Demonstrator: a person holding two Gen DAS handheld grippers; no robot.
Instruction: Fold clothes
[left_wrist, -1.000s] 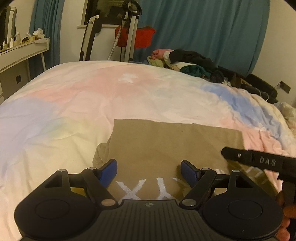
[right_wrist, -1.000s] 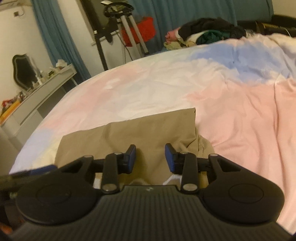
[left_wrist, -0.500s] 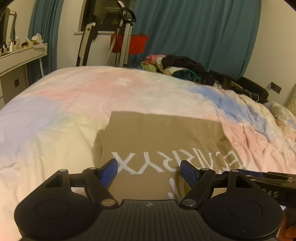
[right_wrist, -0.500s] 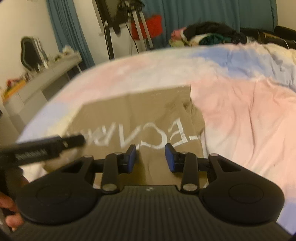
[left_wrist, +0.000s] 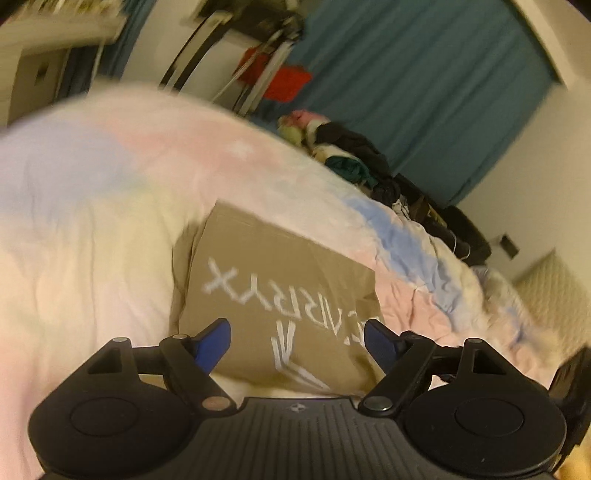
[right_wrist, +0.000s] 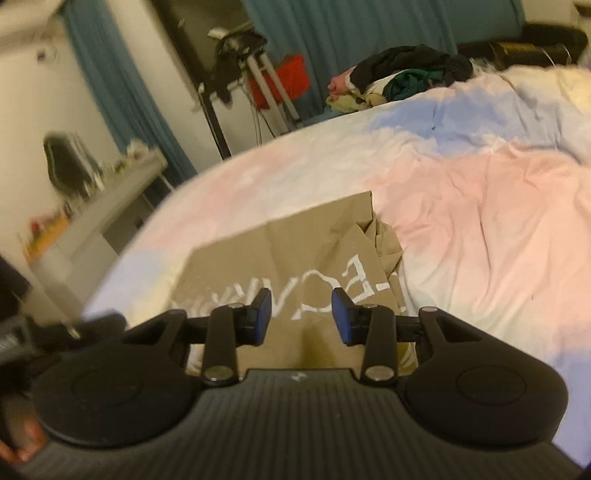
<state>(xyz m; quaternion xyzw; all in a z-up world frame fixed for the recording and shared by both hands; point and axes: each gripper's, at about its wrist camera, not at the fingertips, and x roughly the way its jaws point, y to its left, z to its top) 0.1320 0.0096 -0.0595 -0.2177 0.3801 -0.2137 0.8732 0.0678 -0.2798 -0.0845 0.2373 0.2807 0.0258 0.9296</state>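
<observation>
A tan shirt (left_wrist: 280, 273) with white lettering lies folded on the pastel bedspread (left_wrist: 92, 229). It also shows in the right wrist view (right_wrist: 295, 254), with a bunched sleeve at its right edge. My left gripper (left_wrist: 297, 341) is open and empty, raised over the shirt's near edge. My right gripper (right_wrist: 301, 315) is open and empty, raised over the shirt's near right part. The left gripper's body shows blurred at the left edge of the right wrist view (right_wrist: 55, 325).
A pile of dark and coloured clothes (left_wrist: 343, 147) lies at the far edge of the bed; it also shows in the right wrist view (right_wrist: 402, 77). A white dresser (right_wrist: 96, 214) stands at the left. Teal curtains (left_wrist: 424, 81) and a red-topped stand (left_wrist: 284, 79) are behind.
Both grippers have pulled back and risen from the shirt, and the left view has tilted. More of the white lettering shows. Both stay open.
</observation>
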